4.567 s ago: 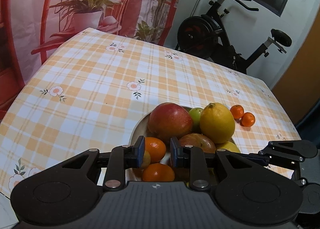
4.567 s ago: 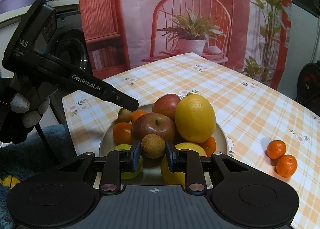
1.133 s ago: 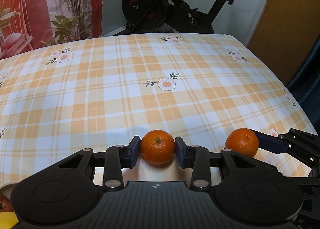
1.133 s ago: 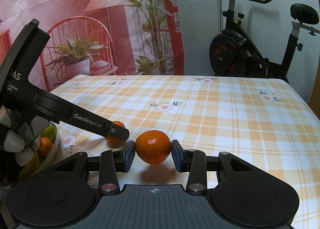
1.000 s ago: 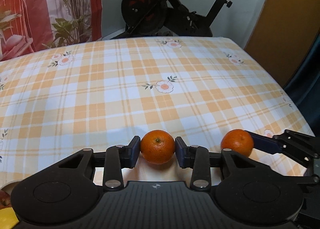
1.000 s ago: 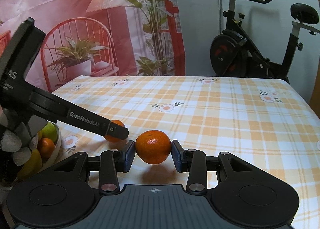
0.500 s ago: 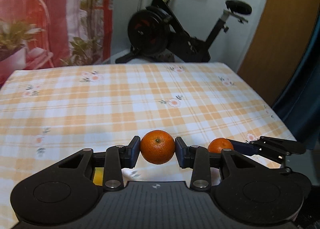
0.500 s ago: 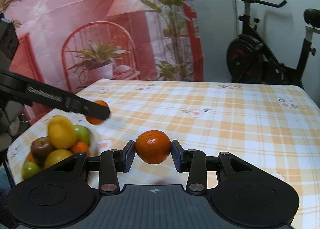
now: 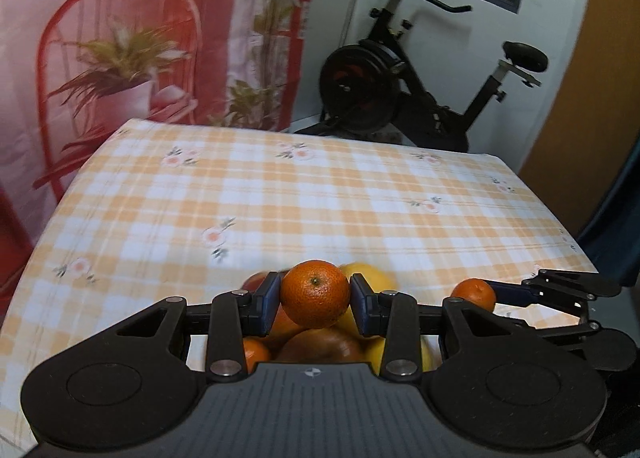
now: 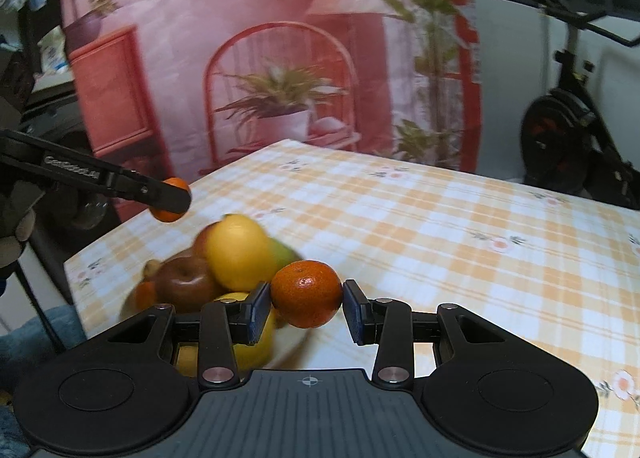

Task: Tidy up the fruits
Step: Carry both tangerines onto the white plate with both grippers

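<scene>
Carrying one small round orange mandarin [image 9: 315,294] clamped in my left gripper [image 9: 315,300], another [image 10: 306,294] in my right gripper [image 10: 306,308]; heaped fruit bowl [image 10: 296,342] lies just below-left, left nearer.

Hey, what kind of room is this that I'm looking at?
Most likely a room in a home, used partly for dining. A table with a checked floral tablecloth carries a plate of fruit, an exercise bike stands behind it, and a printed backdrop of a chair and plant hangs on the wall.

Pink printed backdrop [image 9: 120,17], black exercise bike [image 9: 400,97], checked tablecloth table [image 9: 320,197], white wall [image 9: 460,69]
</scene>
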Tool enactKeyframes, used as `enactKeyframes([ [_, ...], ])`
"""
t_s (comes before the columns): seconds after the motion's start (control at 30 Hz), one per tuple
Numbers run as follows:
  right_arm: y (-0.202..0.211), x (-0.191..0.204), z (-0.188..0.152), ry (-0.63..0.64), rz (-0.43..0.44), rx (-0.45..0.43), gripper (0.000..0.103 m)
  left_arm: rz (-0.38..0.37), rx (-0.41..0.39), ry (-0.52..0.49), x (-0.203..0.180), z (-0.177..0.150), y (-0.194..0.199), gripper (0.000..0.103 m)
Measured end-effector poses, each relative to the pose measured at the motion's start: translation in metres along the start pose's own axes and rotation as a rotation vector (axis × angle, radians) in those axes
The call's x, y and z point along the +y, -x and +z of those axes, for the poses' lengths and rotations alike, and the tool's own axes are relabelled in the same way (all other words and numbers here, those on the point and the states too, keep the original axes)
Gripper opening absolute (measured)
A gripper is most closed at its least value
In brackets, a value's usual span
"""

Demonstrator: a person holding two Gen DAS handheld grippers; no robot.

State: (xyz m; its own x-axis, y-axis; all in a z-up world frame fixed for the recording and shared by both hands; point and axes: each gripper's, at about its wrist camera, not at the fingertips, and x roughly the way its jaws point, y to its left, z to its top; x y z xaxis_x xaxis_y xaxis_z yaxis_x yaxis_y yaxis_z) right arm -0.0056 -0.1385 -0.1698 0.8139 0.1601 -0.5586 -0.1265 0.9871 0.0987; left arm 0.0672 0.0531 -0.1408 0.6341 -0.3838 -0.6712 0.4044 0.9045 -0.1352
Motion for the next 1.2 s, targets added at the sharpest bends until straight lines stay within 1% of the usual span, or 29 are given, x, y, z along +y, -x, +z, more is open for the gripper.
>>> enactKeyframes([
  [0.23, -0.011, 0.041, 0.005, 0.074, 0.066, 0.052, 0.036, -0.008, 0.011, 0.036, 0.024, -0.014, 0.004, 0.04],
  [0.43, -0.022, 0.066, 0.007, 0.115, 0.102, 0.089, 0.036, -0.011, 0.05, 0.048, 0.04, -0.026, -0.004, 0.04],
  [0.67, -0.033, 0.077, 0.005, 0.13, 0.122, 0.12, 0.036, -0.001, 0.057, 0.055, 0.049, -0.032, -0.01, 0.04],
  [0.83, -0.037, 0.084, 0.006, 0.162, 0.131, 0.135, 0.036, -0.004, 0.056, 0.052, 0.051, -0.03, -0.016, 0.04],
  [1.2, -0.037, 0.085, 0.005, 0.184, 0.116, 0.129, 0.037, -0.005, 0.077, 0.032, 0.048, -0.028, -0.027, 0.04],
])
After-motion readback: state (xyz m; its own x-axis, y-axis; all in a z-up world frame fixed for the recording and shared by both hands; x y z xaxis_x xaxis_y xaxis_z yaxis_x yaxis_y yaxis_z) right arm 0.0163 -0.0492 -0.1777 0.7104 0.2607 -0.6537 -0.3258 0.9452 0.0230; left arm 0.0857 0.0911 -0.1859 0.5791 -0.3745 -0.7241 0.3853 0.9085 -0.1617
